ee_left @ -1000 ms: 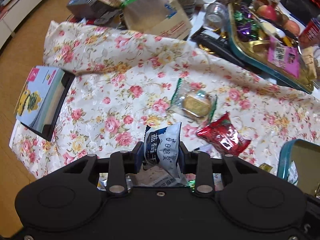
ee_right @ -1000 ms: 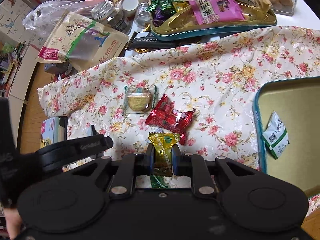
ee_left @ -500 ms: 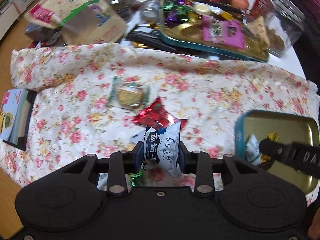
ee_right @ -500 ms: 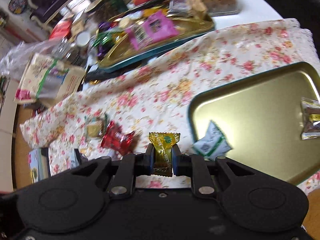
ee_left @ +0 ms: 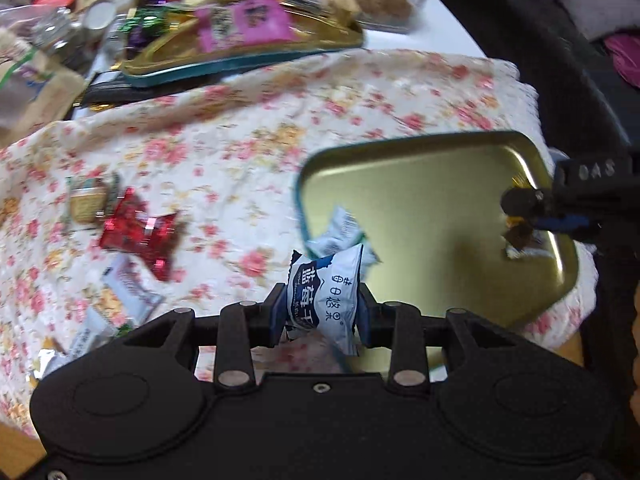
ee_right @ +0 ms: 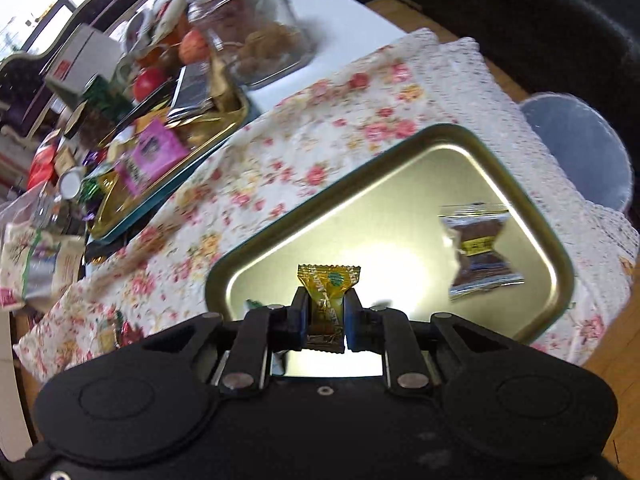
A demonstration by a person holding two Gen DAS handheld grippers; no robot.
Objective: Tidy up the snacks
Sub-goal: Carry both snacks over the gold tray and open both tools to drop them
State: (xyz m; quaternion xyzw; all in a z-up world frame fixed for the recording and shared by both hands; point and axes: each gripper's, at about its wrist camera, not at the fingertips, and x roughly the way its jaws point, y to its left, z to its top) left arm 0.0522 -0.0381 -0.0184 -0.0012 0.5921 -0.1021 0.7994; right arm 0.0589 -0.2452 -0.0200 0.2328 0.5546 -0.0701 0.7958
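My left gripper (ee_left: 320, 312) is shut on a white and blue snack packet (ee_left: 326, 294), held above the near left corner of a gold tray with a teal rim (ee_left: 420, 184). My right gripper (ee_right: 325, 318) is shut on a yellow candy (ee_right: 327, 300), above the same tray (ee_right: 400, 216). It also shows at the right of the left wrist view (ee_left: 520, 220). In the tray lie a brown snack in clear wrap (ee_right: 478, 252) and a white packet (ee_left: 338, 232). A red candy (ee_left: 138, 230) and a biscuit packet (ee_left: 86, 202) lie on the floral cloth (ee_left: 240, 140).
A second gold tray full of snacks (ee_left: 240, 48) stands at the back, with a glass jar (ee_right: 248, 24), fruit and bags around it. More packets (ee_left: 128, 292) lie on the cloth at the near left. A blue bin (ee_right: 580, 148) stands beyond the table's right edge.
Both grippers have swung to the right with their snacks, from over the loose snacks on the cloth to over the gold tray.
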